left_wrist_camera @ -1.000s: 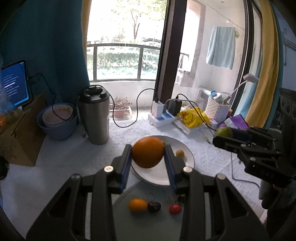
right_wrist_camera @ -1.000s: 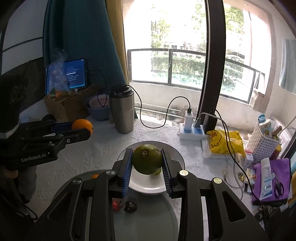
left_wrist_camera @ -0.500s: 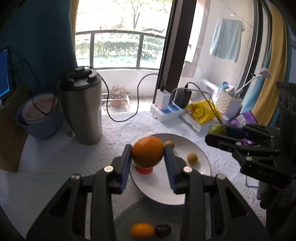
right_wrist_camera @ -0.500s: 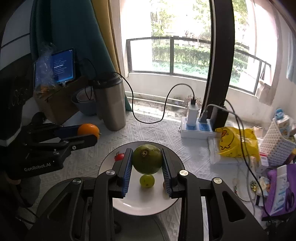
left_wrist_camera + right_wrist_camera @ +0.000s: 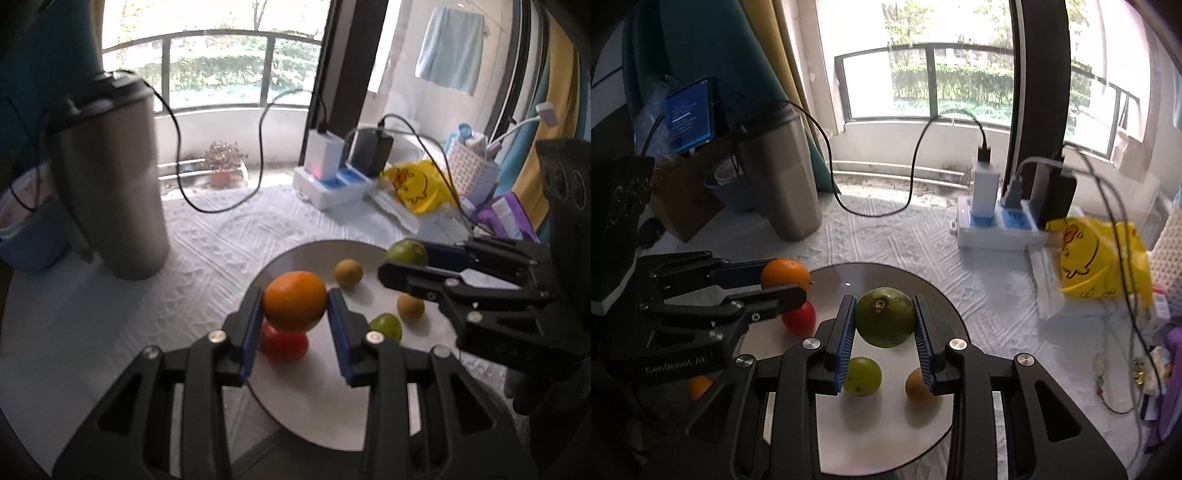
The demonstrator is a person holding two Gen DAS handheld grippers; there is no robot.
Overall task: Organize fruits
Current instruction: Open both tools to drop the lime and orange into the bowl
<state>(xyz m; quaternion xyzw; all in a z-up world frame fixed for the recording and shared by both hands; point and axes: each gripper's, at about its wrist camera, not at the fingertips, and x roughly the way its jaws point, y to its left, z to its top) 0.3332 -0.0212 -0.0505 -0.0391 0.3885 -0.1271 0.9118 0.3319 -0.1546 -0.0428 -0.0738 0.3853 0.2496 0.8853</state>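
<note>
Left claw (image 5: 295, 317) pinching a round orange citrus fruit (image 5: 294, 300) between its blue ribbed pads, held above the 9 o'clock edge of a round white plate (image 5: 332, 402); right claw (image 5: 885, 325) clamped on a round green fruit with a brown stem scar (image 5: 885, 322), held over the middle of the same plate (image 5: 886, 435). On the plate, directly under the orange fruit: a small red tomato-like fruit (image 5: 284, 345), partly hidden by the left pad. Just beside the left claw's right pad, a small green grape-like fruit (image 5: 386, 326); two small tan-brown round fruits at the plate's 12 o'clock (image 5: 348, 273) and 2 o'clock (image 5: 410, 308), apart from each other. In the right wrist view, one tan fruit half covered by the right pad. Beyond the plate, on the white embossed cloth over the surface (image 5: 207, 258): a tall brushed-steel tumbler with a black lid (image 5: 110, 184) at 10 o'clock, upright, with a blue bowl (image 5: 29, 240) behind it; a white power strip with blue sockets (image 5: 332, 184) at 12 o'clock, carrying a white charger and a black adapter, a black cable (image 5: 221, 199) looping across the cloth towards the tumbler. At 2 o'clock a crumpled yellow plastic bag (image 5: 421, 188) and a white woven basket (image 5: 471, 170). A lit tablet screen (image 5: 690, 114) at 10 o'clock in the right wrist view, propped on a brown cardboard box (image 5: 687, 199).
</note>
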